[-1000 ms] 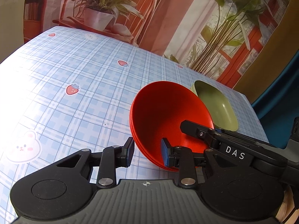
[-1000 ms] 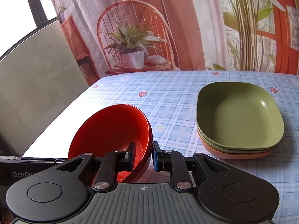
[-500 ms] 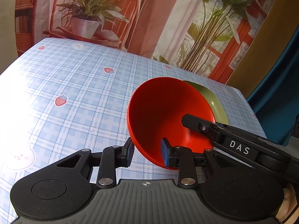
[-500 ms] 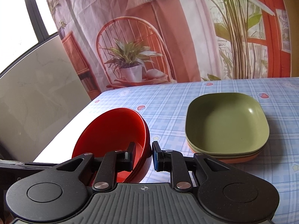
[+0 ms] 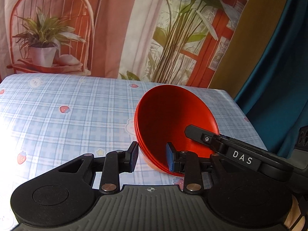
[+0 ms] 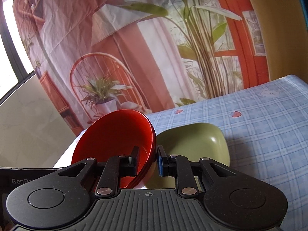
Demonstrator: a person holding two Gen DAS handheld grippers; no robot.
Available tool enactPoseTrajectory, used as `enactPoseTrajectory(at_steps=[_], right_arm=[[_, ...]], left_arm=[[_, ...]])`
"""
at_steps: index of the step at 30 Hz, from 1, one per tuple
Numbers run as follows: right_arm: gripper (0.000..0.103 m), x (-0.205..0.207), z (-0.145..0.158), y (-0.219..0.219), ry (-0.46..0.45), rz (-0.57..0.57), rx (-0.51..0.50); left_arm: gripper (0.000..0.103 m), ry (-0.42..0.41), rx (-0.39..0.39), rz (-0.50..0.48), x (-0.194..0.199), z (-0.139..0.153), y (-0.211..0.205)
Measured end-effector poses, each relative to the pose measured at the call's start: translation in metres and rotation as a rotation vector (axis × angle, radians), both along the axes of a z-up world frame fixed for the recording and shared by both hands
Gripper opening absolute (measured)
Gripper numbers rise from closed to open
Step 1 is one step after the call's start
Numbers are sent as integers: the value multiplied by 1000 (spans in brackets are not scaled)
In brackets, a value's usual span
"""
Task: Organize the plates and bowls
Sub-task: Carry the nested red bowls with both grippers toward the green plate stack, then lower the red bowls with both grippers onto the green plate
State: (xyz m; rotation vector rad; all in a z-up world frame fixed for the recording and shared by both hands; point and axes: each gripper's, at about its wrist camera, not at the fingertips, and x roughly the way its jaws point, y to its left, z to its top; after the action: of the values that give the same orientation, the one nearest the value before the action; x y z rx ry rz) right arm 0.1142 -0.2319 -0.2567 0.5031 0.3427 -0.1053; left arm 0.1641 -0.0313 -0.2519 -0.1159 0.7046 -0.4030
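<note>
A nested stack of red bowls point(image 5: 173, 123) is held between both grippers, lifted off the table. My left gripper point(image 5: 152, 156) is shut on the stack's near rim, one finger inside and one outside. My right gripper point(image 6: 147, 159) is shut on the opposite rim of the red bowls point(image 6: 115, 132); its black body also shows in the left wrist view point(image 5: 240, 154). The green plate stack point(image 6: 194, 146) lies just below and to the right of the bowls in the right wrist view; the bowls hide it in the left wrist view.
The table has a blue plaid cloth point(image 5: 67, 115) with strawberry and bear prints. A printed backdrop point(image 5: 115, 28) hangs behind its far edge. A teal curtain point(image 5: 279, 67) is at the right. A pale wall panel point(image 6: 28, 115) is at the left.
Both grippers have raised the red bowls and carried them toward the green plates. The bowls now hide the plates in the left wrist view and overlap them in the right.
</note>
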Motion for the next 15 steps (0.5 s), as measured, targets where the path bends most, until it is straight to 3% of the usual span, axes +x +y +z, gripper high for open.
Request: enactPoseTrajectory(at_steps=[6, 15], right_arm=[[19, 0, -10, -26, 6, -59, 24], [19, 11, -26, -40, 41, -101, 18]], left_arm=[[33, 68, -42, -30, 26, -14, -17], [33, 102, 7, -50, 49, -37, -37]])
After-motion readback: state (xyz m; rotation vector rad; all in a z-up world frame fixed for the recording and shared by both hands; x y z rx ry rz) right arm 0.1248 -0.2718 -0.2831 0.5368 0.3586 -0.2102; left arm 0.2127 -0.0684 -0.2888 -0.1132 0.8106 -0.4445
